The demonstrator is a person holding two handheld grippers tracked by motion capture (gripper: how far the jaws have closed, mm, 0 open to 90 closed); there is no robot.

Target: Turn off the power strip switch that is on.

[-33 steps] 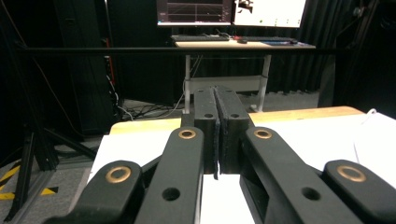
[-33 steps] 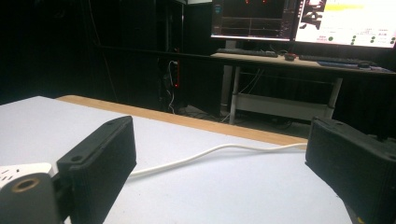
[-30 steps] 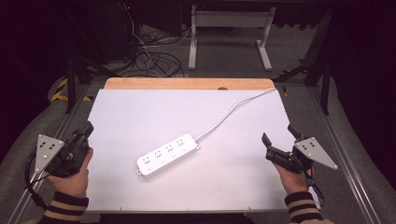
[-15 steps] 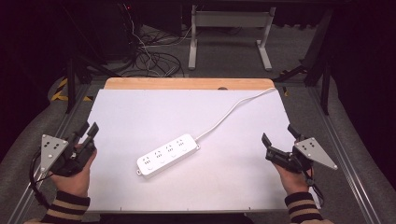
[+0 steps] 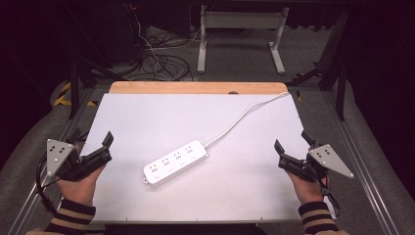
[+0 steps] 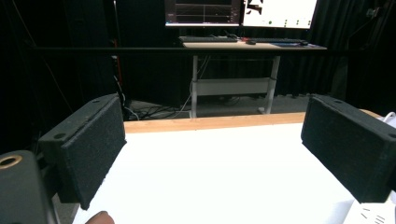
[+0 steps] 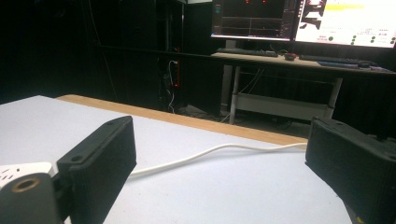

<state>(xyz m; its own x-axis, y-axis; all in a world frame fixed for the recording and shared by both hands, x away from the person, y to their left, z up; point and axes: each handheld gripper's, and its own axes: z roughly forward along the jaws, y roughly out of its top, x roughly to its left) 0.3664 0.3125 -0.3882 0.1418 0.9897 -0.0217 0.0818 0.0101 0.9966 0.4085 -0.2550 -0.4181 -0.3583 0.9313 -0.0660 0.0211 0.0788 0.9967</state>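
Note:
A white power strip [image 5: 176, 162] lies at an angle in the middle of the white tabletop [image 5: 161, 117]. Its white cable [image 5: 244, 115] runs off toward the far right corner. My left gripper [image 5: 93, 138] hovers at the table's left edge, open, pointing toward the strip with nothing between its jaws. My right gripper [image 5: 291, 141] stands open at the right edge, also holding nothing. In the left gripper view the gripper [image 6: 212, 116] is spread wide, and a corner of the strip [image 6: 369, 214] shows at the lower right. In the right gripper view the cable [image 7: 210, 151] crosses between the jaws of the gripper [image 7: 219, 135], with the strip's end [image 7: 18, 170] at the left.
A wooden strip [image 5: 195, 87] borders the table's far edge. Metal rails [image 5: 372, 186] run along both sides. Beyond the table are a desk frame [image 5: 240, 29] and loose cables on the floor [image 5: 161, 63]. Monitors [image 7: 345, 23] stand on a far desk.
My left gripper has turned in toward the table, and its jaws now show spread apart. The right gripper and the power strip have not moved.

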